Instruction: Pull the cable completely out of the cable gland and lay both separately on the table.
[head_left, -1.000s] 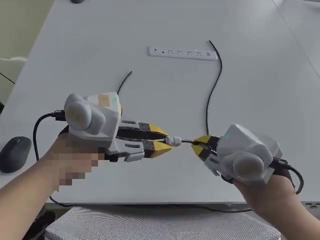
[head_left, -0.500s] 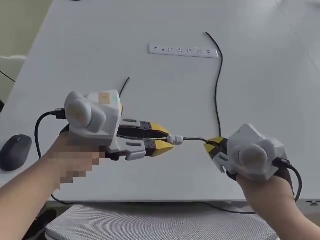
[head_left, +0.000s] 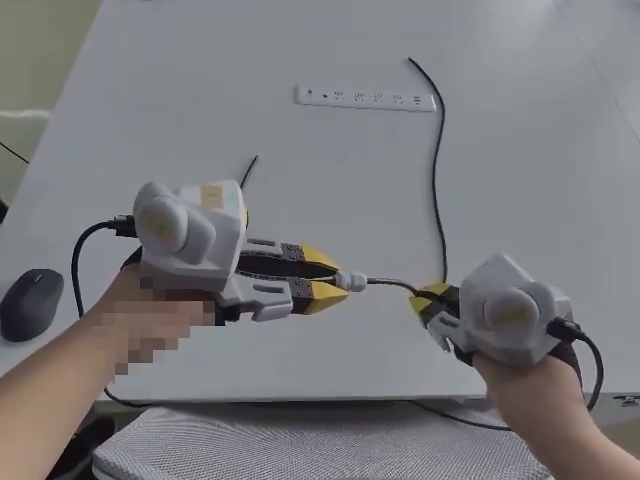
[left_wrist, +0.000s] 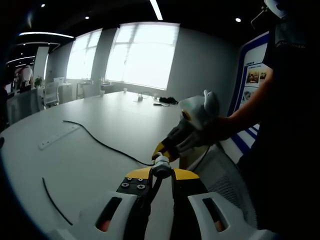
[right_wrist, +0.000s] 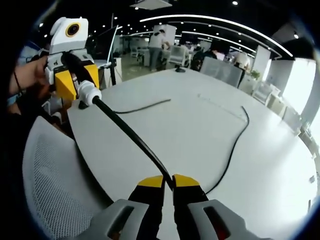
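My left gripper (head_left: 328, 279) is shut on the small white cable gland (head_left: 349, 282), held above the table's near edge; in its own view the cable gland (left_wrist: 161, 165) sits between the yellow tips. A black cable (head_left: 437, 170) runs out of the gland to my right gripper (head_left: 428, 300), which is shut on it, then trails away across the table toward the power strip. From the right gripper view, the cable (right_wrist: 132, 138) stretches taut from the right gripper (right_wrist: 167, 182) to the gland (right_wrist: 88, 93) in the left gripper (right_wrist: 72, 72).
A white power strip (head_left: 366, 98) lies at the far middle of the white table (head_left: 180, 120). A short black cable piece (head_left: 247, 171) lies near the left gripper. A dark mouse (head_left: 30, 303) sits at the left edge. A mesh chair back (head_left: 300, 450) is below the table edge.
My right gripper has moved right and slightly down, away from the left one, drawing more cable out of the gland. The left gripper has stayed nearly still.
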